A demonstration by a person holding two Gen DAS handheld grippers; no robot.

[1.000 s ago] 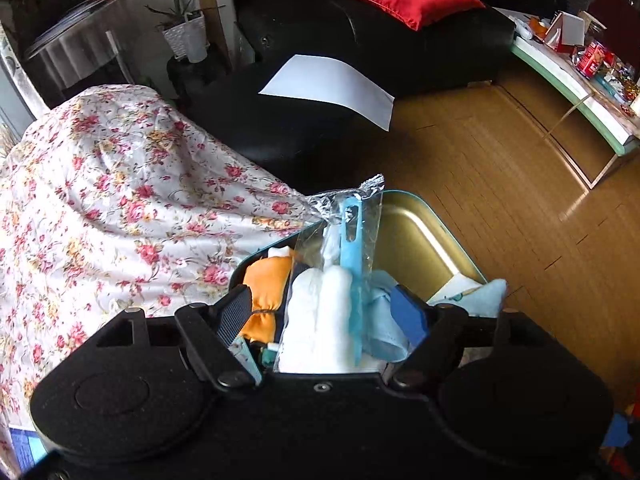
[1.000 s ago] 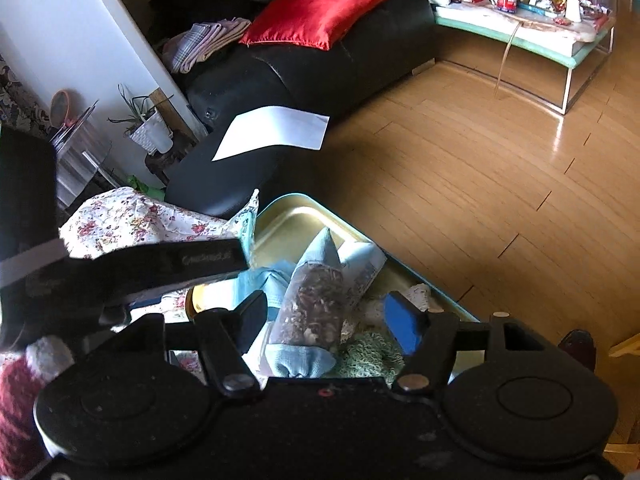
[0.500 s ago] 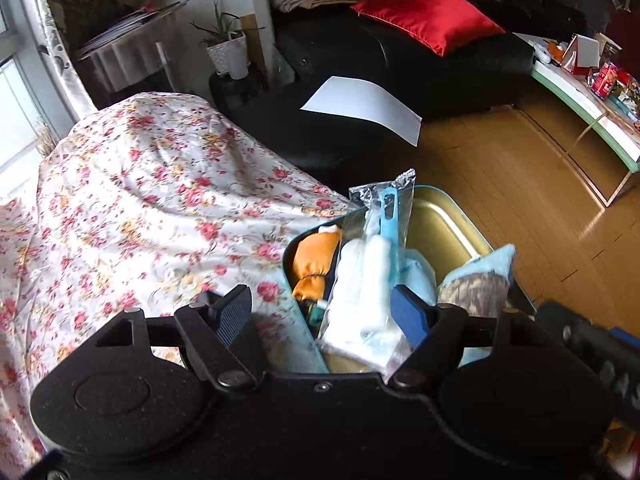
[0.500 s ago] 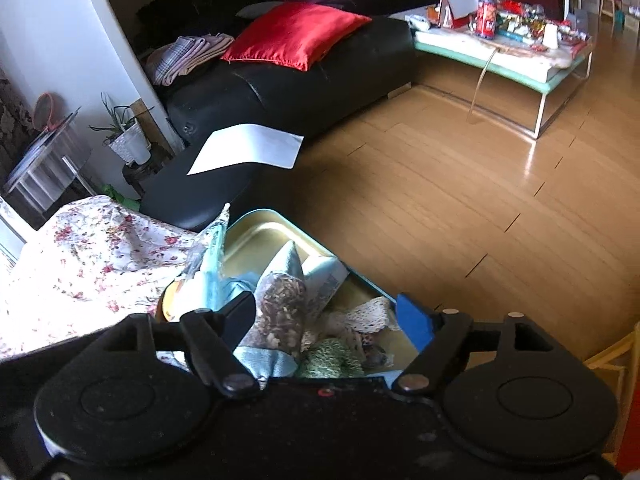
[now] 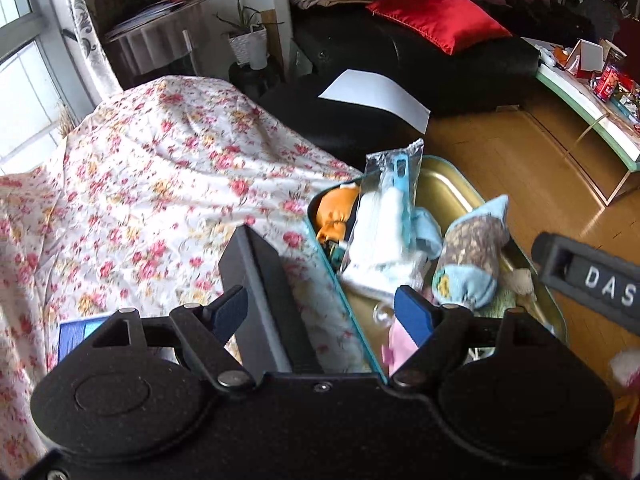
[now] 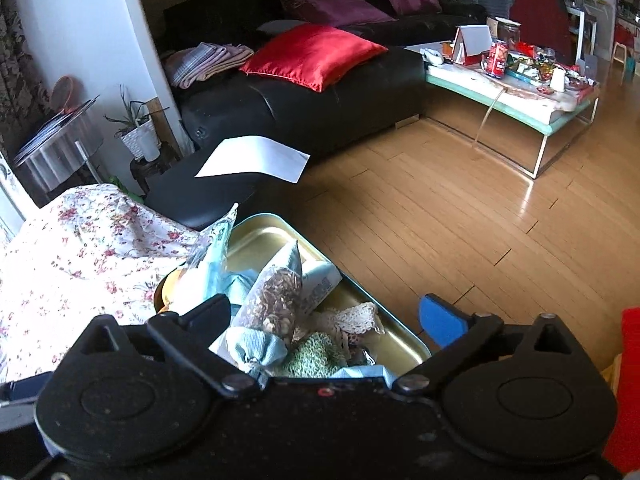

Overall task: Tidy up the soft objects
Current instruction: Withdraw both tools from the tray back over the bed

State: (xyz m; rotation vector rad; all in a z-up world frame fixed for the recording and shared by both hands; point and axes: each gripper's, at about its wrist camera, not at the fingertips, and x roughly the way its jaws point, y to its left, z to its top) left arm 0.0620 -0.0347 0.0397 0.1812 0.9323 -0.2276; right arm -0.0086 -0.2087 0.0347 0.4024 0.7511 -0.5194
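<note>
left wrist view: left gripper [image 5: 320,312] sat over the near edge of the gold tin [image 5: 448,192], jaws part open and just been widening, nothing pinched. a dark flat panel [image 5: 260,300] stood between the fingers, leaning by the left one; couldn't tell if it touched a pad. tin rested on the floral cloth [image 5: 160,184], its teal rim at the cloth's right edge. inside the tin: clear packet with white fluffy stuff and a blue handle [image 5: 384,224] standing up at the left wall, orange soft item [image 5: 336,216] behind it, brown-patterned pouch with light blue ends [image 5: 472,252] leaning to the right, pink bit [image 5: 396,344] near the right finger. part of the other tool, lettered, poked in at right [image 5: 588,280].

right wrist view: right gripper [image 6: 328,316] had its jaws spread as wide as they go, just been opening, holding nothing. the brown-patterned pouch [image 6: 276,300] lay loose in the tin [image 6: 264,236], nearer the left finger, clear of the right pad. green knit piece [image 6: 316,356] and lace scrap [image 6: 356,320] sat beside it, packet [image 6: 212,248] upright at the tin's left. red cushion [image 6: 316,52] on black sofa [image 6: 320,108] behind, white sheet [image 6: 252,158] on a dark stool.
</note>
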